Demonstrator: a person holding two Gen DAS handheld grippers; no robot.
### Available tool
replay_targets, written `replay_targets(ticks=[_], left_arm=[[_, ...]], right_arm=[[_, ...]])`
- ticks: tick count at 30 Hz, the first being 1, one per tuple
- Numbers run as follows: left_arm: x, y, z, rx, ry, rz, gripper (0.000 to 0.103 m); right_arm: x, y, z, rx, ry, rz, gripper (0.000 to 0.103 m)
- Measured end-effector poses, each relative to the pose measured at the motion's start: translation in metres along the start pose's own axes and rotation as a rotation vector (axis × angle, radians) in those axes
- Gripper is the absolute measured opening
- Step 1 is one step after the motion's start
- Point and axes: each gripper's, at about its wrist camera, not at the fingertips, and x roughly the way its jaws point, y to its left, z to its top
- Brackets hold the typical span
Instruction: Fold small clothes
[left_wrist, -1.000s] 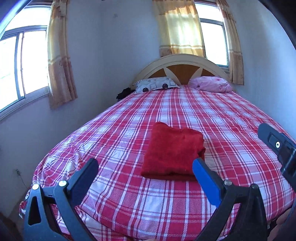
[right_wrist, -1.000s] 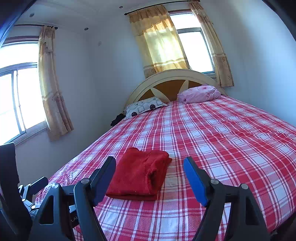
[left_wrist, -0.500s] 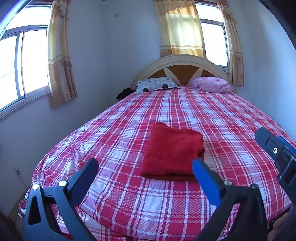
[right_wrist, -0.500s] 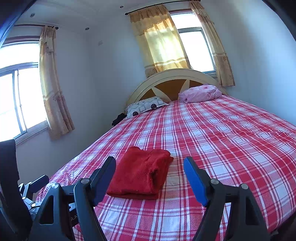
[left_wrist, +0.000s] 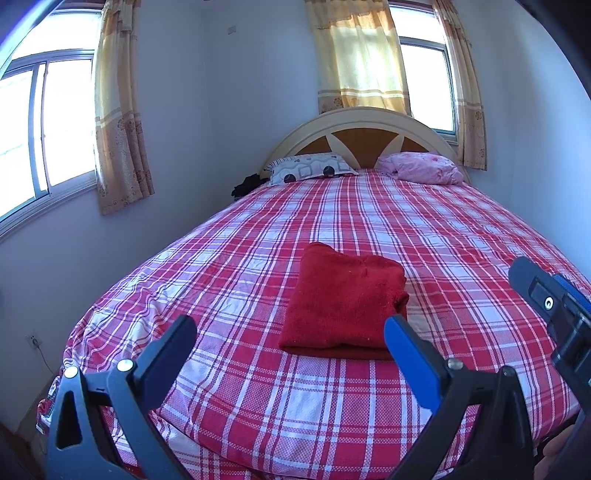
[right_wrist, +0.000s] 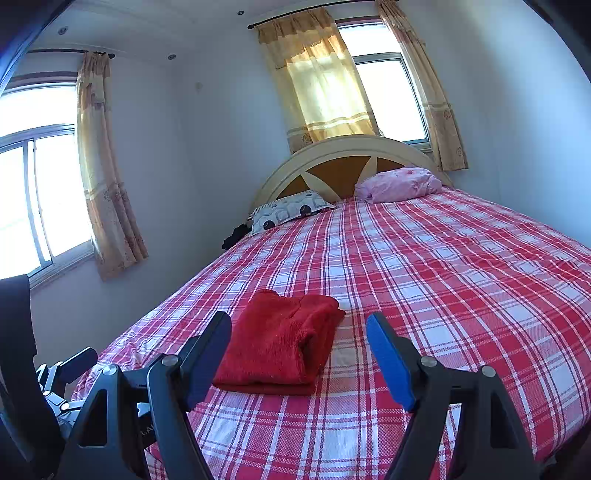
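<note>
**One folded red garment ahead of two wide, empty grippers**

I count one red fleece garment (left_wrist: 345, 302), folded into a rough rectangle and lying flat on the red plaid bedsheet (left_wrist: 369, 221). It sits just ahead of my left gripper (left_wrist: 288, 332), a little toward its right, blue-padded finger (left_wrist: 410, 354). Seen from my right gripper (right_wrist: 299, 338), the same garment (right_wrist: 282, 347) lies ahead and toward the left, dark finger (right_wrist: 207, 350), whose tip overlaps its near left edge in the picture; I cannot tell whether they touch.

Both tools are spread wide with nothing between their fingers. Neither holds cloth.

Further ahead I count two pillows at the head of the bed: one white with dark patterned shapes (left_wrist: 310, 168), one pink (left_wrist: 421, 168). Behind them stands one arched headboard (left_wrist: 358, 125). There are two windows, one off to the left (left_wrist: 44, 129) and one behind the headboard (left_wrist: 424, 81), each with yellow curtains (left_wrist: 354, 55). A small dark bundle (left_wrist: 247, 184) sits at the bed's far left corner; I cannot tell what it is.

The left wrist view alone shows a wall socket (left_wrist: 35, 339) low on the left, and the other gripper's finger intruding at the right edge. The right wrist view alone shows the ceiling with its recessed lights (right_wrist: 170, 56), the curtain rod (right_wrist: 295, 11), and the left tool's body at the lower left edge.
</note>
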Motion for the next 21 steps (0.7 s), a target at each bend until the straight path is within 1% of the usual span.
replay_targets(ticks=[3,12,21], left_arm=[[0.0004,-0.0008,-0.0009,0.001,0.001,0.001,0.103],[0.0021,-0.0001,-0.0017,-0.003,0.008,-0.004,0.103],[-0.0009,-0.0015,-0.0012,0.005,-0.01,-0.02,0.103]], right_arm=[[-0.0019,-0.0006,-0.0011,0.005,-0.01,-0.008,0.076],[-0.0001,-0.0009,-0.0032,0.016,0.004,-0.007,0.076],[-0.0014,0.0004,-0.0026,0.014,-0.015,-0.015,0.077]])
